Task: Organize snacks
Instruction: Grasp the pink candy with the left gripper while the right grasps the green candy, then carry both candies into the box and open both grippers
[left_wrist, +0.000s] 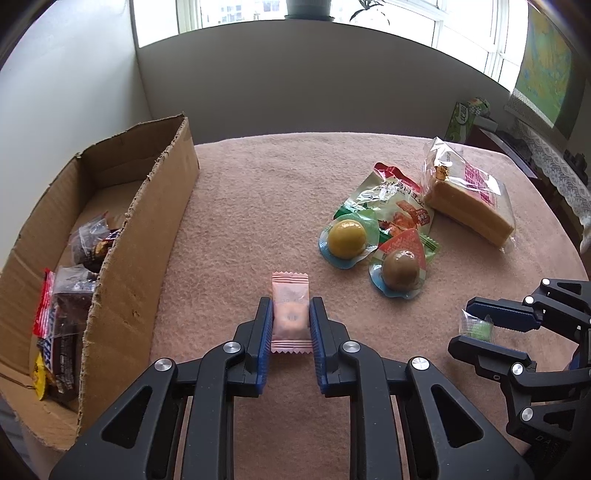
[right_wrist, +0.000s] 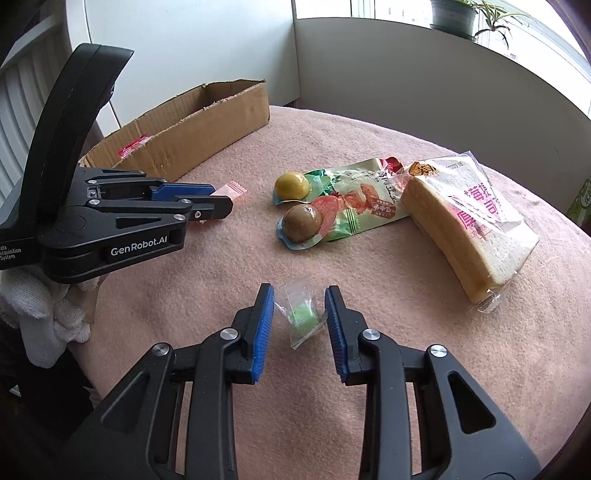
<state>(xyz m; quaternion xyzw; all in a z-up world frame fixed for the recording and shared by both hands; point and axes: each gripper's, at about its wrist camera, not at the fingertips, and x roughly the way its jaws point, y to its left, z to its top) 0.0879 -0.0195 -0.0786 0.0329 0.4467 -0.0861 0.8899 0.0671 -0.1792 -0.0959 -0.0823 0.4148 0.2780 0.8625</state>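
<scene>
My left gripper (left_wrist: 291, 314) is shut on a pink wrapped snack packet (left_wrist: 290, 295), held low over the pink tablecloth; it also shows in the right wrist view (right_wrist: 231, 191). My right gripper (right_wrist: 300, 310) is open, its blue pads either side of a small clear-wrapped green candy (right_wrist: 303, 316) lying on the cloth, not touching it; the candy also shows in the left wrist view (left_wrist: 476, 326). A cardboard box (left_wrist: 129, 236) with several wrapped snacks stands at the left.
A yellow sealed snack (left_wrist: 347, 238), a brown sealed snack (left_wrist: 400, 269), a green-red pouch (left_wrist: 391, 199) and bagged bread (left_wrist: 469, 195) lie at the right of the table (left_wrist: 258, 206). A wall and window stand behind.
</scene>
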